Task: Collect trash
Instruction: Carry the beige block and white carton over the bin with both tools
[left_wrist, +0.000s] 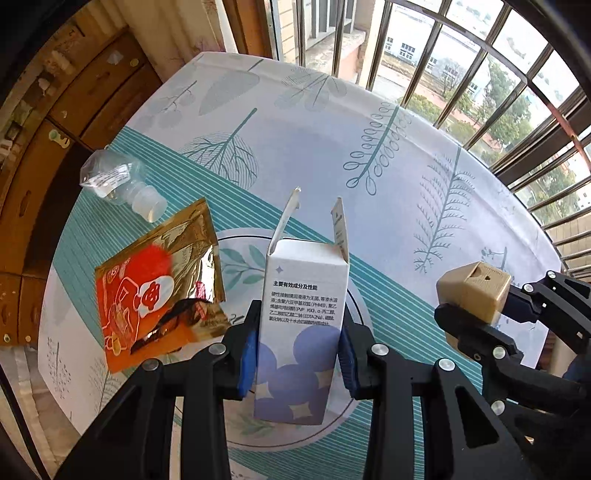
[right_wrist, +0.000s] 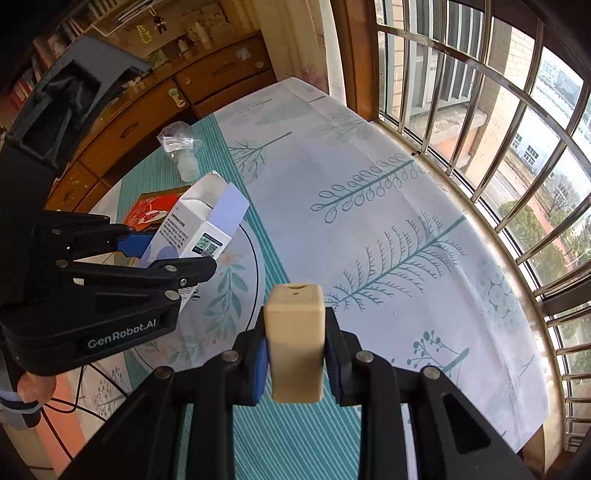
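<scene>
Mid-collection: left gripper pinching open box, right gripper pinching tan block, both lifting above surface. Wrapper, bottle lying far left. Next: needing bin, none in view.

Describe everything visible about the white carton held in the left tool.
The white carton is a small, tall paperboard box, white above with rounded blue-purple shapes and pale stars on its lower part. One face carries small printed Chinese text; the right wrist view shows a side panel with a QR-style code. Its top is open, flaps standing up. It stands roughly upright in the left wrist view, clamped on two opposite sides by the blue pads of the left tool, above the patterned tablecloth. Whether its base touches the cloth cannot be told.
</scene>
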